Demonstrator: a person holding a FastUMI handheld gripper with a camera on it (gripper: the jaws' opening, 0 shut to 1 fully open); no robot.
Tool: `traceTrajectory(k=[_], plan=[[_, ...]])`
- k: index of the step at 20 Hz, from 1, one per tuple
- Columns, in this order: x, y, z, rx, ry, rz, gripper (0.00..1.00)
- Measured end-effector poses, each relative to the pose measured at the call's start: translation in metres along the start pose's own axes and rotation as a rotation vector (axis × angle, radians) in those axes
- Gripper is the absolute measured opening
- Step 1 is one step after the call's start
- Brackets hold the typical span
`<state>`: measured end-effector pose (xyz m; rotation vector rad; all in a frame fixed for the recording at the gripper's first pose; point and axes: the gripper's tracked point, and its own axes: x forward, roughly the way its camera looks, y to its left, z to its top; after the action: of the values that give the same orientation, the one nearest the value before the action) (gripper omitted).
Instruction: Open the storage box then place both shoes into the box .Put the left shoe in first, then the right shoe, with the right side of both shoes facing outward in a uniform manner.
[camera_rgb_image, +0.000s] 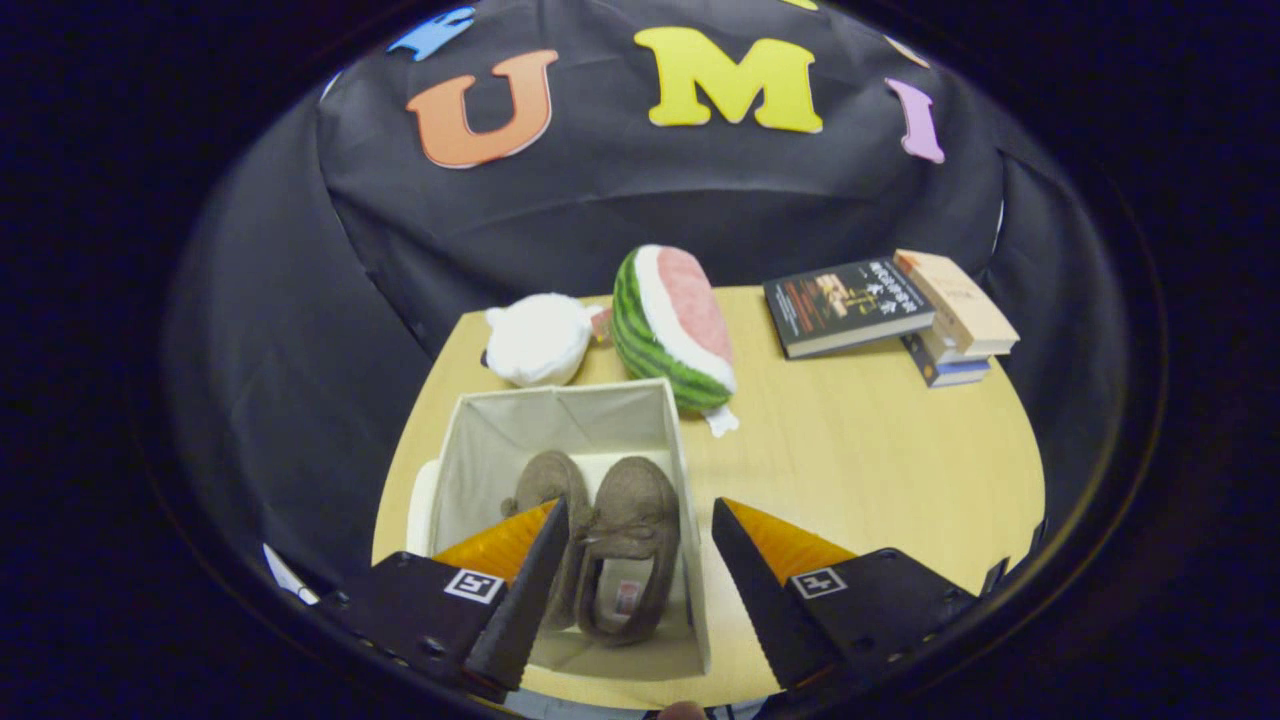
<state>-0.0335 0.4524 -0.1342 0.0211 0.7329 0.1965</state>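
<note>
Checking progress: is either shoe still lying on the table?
No, both shoes lie side by side inside the open box, under the open gripper.

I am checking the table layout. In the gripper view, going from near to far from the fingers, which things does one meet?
Open gripper → two brown shoes in the storage box → watermelon plush and white plush → stack of books.

A staged recording booth, not a lived-in room: black cloth (600, 210) hangs as the wall all round a small pale wooden bench (870, 460), and the props on it (a plush watermelon (672, 325), a white soft toy (538, 340), stacked books (900, 310)) look homely.
</note>
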Motion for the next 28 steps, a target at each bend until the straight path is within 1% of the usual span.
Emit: traceTrajectory(k=[2,5,9,11,13,15,18,19,21,25,28], plan=[[-0.025,-0.010,0.015,-0.017,-0.077,0.012,0.91],[-0.065,-0.039,0.038,-0.045,-0.203,-0.003,0.95],[-0.123,-0.080,0.055,-0.017,-0.338,-0.007,0.94],[-0.151,-0.104,0.061,0.023,-0.406,0.001,0.95],[-0.182,-0.134,0.070,0.033,-0.480,-0.020,0.94],[-0.209,-0.163,0.073,0.013,-0.547,-0.064,0.94],[-0.240,-0.186,0.074,-0.014,-0.639,-0.105,0.95],[-0.249,-0.190,0.073,-0.017,-0.661,-0.108,0.95],[-0.256,-0.189,0.069,-0.015,-0.681,-0.088,0.95],[-0.250,-0.193,0.066,-0.009,-0.680,-0.048,0.95],[-0.245,-0.201,0.071,-0.005,-0.682,-0.050,0.95]])
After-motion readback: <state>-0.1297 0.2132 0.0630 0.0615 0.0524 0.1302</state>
